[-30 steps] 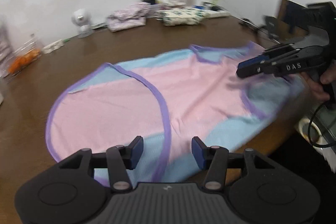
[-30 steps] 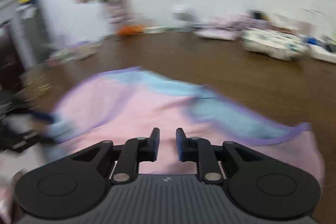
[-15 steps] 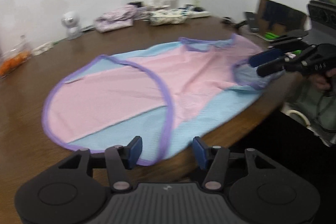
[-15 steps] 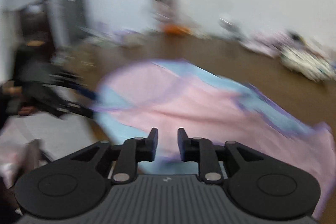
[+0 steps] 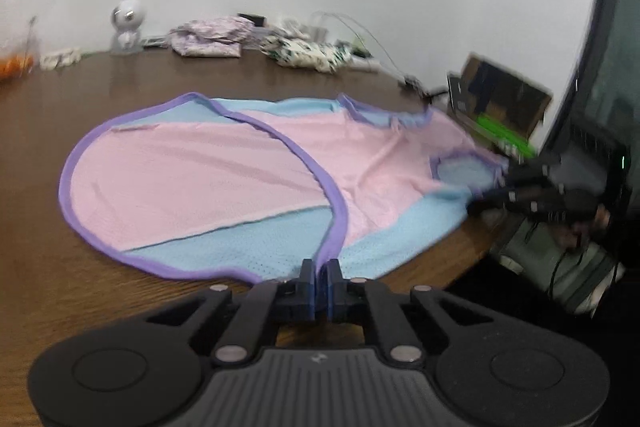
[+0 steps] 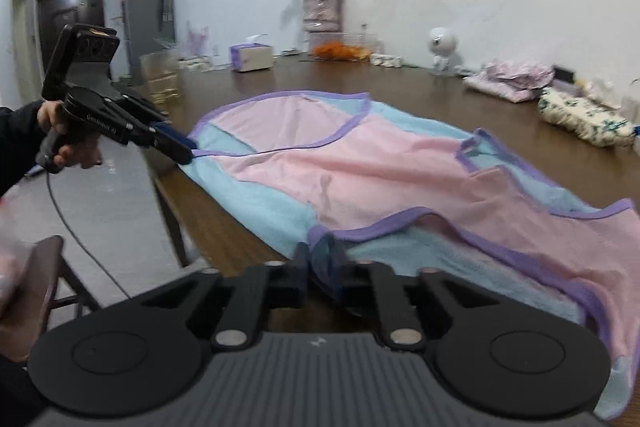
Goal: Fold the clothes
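A sleeveless pink and light-blue mesh top (image 5: 200,179) with purple trim lies spread flat on the brown wooden table (image 5: 60,275). At the near edge, my left gripper (image 5: 319,269) is closing tight, with the purple bottom hem pinched between its pads. The right wrist view shows that same left gripper (image 6: 188,151) biting the top (image 6: 360,163) at its left end. My right gripper (image 6: 322,259) is closing on the purple-edged armhole fold, and fabric bunches between its fingers. In the left wrist view, the right gripper (image 5: 474,205) is blurred at the table's right edge.
Folded clothes (image 5: 210,41), a floral bundle (image 5: 308,55) and a small white camera (image 5: 128,23) line the far side by the wall. A vase of flowers (image 6: 320,11), a tissue box (image 6: 252,57) and a tub of oranges (image 6: 340,49) stand further along. A chair (image 6: 40,283) is beside the table.
Both grippers dropped to the table's near edge and went from open above the top to shut on its edge. The armhole corner is now bunched up.
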Demonstrator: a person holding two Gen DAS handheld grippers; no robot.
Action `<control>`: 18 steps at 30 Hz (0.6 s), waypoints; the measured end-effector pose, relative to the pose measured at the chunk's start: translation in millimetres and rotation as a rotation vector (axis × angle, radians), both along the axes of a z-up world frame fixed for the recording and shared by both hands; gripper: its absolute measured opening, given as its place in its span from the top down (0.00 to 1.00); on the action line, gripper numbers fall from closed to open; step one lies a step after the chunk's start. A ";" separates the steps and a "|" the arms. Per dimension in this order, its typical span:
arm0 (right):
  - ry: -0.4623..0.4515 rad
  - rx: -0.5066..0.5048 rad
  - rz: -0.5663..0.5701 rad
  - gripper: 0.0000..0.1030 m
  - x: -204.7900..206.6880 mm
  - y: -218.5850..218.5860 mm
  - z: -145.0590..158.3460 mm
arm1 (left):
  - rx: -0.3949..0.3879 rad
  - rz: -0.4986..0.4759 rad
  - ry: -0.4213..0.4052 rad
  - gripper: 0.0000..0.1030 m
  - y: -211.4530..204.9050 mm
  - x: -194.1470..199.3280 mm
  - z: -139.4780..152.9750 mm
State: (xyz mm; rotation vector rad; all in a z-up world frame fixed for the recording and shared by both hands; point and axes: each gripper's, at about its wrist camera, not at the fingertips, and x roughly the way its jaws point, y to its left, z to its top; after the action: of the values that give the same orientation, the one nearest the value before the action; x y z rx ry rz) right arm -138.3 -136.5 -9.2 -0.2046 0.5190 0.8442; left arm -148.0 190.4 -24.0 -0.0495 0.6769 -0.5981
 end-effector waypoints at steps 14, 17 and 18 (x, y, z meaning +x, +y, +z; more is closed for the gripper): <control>0.007 0.136 -0.044 0.98 49.2 -5.8 51.7 | 0.039 -0.103 -0.062 0.51 -29.9 19.5 49.2; 0.020 0.146 -0.038 0.98 55.0 -2.9 53.3 | 0.137 -0.124 -0.122 0.39 -57.9 -6.7 33.1; 0.021 0.150 -0.040 0.98 55.2 -2.6 53.7 | 0.172 -0.131 -0.142 0.39 -67.0 -15.0 27.8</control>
State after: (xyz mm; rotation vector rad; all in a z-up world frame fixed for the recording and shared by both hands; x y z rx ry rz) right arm -83.1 -139.2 44.5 -0.0478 0.4760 0.8431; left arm -163.0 123.4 3.8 0.1970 0.5941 -0.6606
